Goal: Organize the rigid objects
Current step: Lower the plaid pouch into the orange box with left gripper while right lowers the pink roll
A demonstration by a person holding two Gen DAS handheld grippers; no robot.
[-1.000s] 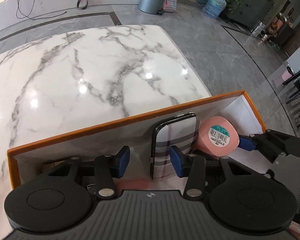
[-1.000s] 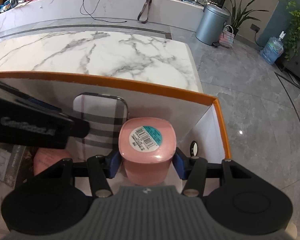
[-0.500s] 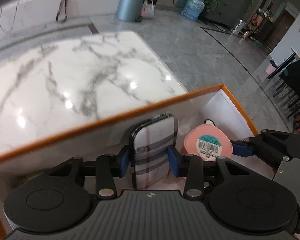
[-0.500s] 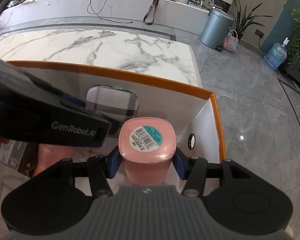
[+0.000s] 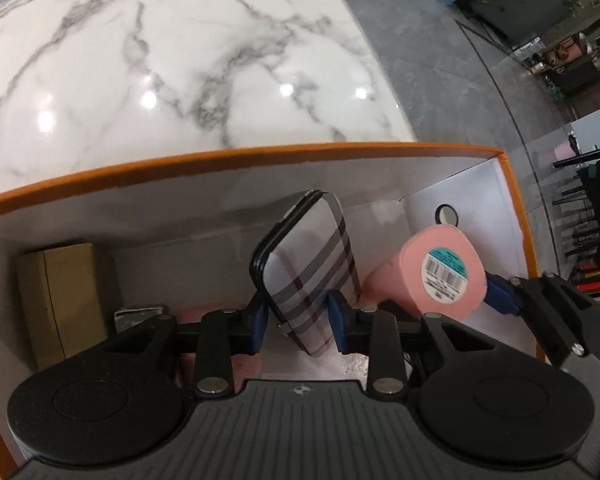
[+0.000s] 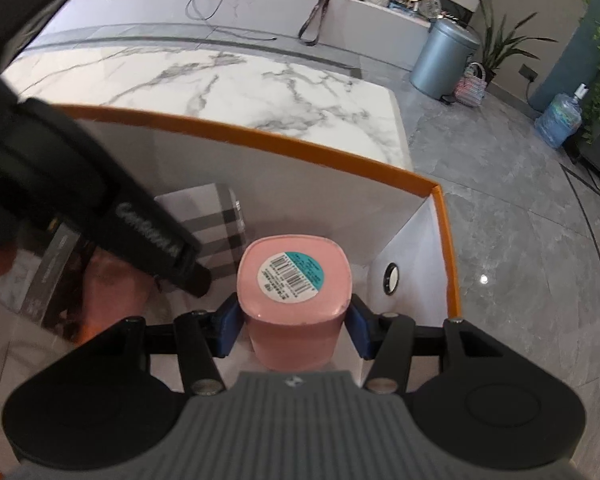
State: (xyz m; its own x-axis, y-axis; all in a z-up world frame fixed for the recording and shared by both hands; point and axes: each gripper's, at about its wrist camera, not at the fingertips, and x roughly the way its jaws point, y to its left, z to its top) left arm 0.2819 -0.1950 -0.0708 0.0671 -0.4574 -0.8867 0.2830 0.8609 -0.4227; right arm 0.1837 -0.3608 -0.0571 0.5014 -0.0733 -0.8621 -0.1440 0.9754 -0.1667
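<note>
Two hand-held grippers work inside one big box (image 5: 236, 162) with an orange rim and white walls, which stands on the marble tabletop (image 5: 172, 60). At the left end of the box, a yellowish carton (image 5: 60, 300) stands against the wall, and a dark packet (image 6: 48, 276) lies on the bottom near it. The left hand-held gripper (image 5: 300, 326) is pinching a plaid case (image 5: 312, 276) with a black edge; its blue pads press on both sides, and the case is tilted, with its top leaning to the right. Just beside it, the right hand-held gripper (image 6: 294, 330) is clamped on a pink container (image 6: 294, 300) with a barcode sticker, near the right wall of the box. This wall has a small round hole (image 6: 391, 279).
</note>
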